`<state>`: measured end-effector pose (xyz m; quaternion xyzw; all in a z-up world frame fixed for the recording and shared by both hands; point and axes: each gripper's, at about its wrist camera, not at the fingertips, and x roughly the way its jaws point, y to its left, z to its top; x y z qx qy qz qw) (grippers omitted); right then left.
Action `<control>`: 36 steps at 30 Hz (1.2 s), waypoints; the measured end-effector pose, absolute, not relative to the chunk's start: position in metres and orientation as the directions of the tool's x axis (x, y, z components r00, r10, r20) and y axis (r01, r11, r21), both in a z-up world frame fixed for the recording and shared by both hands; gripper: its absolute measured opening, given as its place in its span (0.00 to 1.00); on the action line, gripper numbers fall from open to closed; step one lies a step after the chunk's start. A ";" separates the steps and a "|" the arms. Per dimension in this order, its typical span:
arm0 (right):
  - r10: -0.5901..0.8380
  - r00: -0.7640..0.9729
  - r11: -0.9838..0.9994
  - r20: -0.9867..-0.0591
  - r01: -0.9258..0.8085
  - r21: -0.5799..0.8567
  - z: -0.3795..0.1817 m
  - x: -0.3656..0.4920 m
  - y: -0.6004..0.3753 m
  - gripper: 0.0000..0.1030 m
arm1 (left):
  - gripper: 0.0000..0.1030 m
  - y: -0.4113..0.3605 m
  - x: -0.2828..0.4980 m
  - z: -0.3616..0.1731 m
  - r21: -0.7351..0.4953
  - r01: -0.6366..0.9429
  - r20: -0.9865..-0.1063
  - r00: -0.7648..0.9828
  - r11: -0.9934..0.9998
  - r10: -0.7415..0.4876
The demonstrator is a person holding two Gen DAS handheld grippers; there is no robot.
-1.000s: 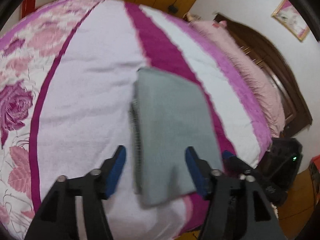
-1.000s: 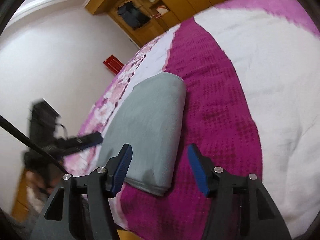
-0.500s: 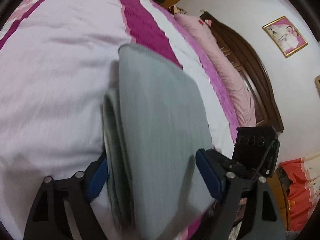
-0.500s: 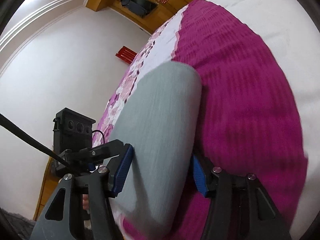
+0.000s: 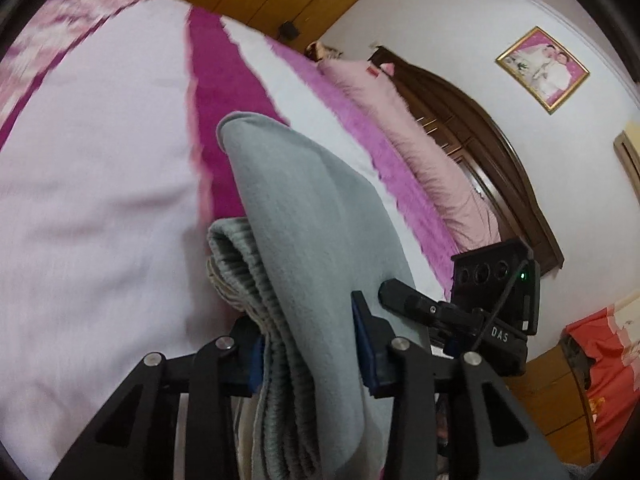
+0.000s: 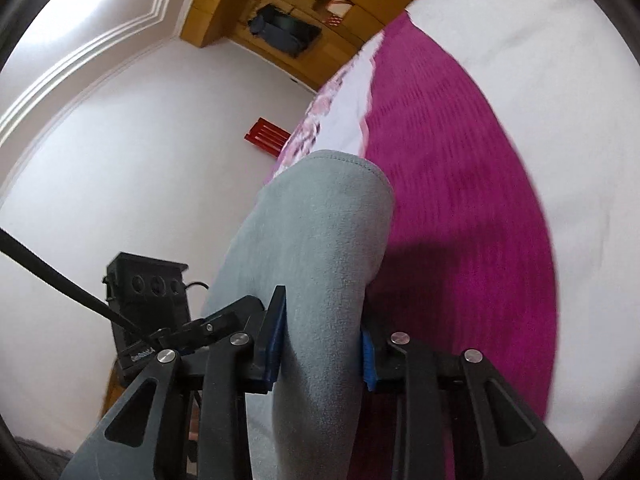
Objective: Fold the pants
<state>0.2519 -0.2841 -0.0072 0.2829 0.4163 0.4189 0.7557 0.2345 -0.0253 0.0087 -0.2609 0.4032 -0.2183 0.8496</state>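
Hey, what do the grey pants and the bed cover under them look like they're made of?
The grey pants look like soft matte fleece or brushed knit: fuzzy nap, with a ribbed waistband edge showing stacked folds. The bed cover seems plush or terry-like; its magenta stripe shows a ridged, woven-looking pile. The exact fibre of either cannot be told.

Bedspread open to the sides, folded pants filling the middle

Broad bare bedspread (image 5: 100,200) lies left of the grey pants (image 5: 312,240); the pink pillow (image 5: 420,136) and wooden headboard (image 5: 500,152) close off the right edge.
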 end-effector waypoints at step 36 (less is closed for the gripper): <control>0.669 0.436 0.743 -0.602 -0.419 0.523 0.009 0.393 -0.267 0.82 | 0.92 -0.050 0.365 0.005 -0.264 0.125 -0.712 0.644 0.956 -0.281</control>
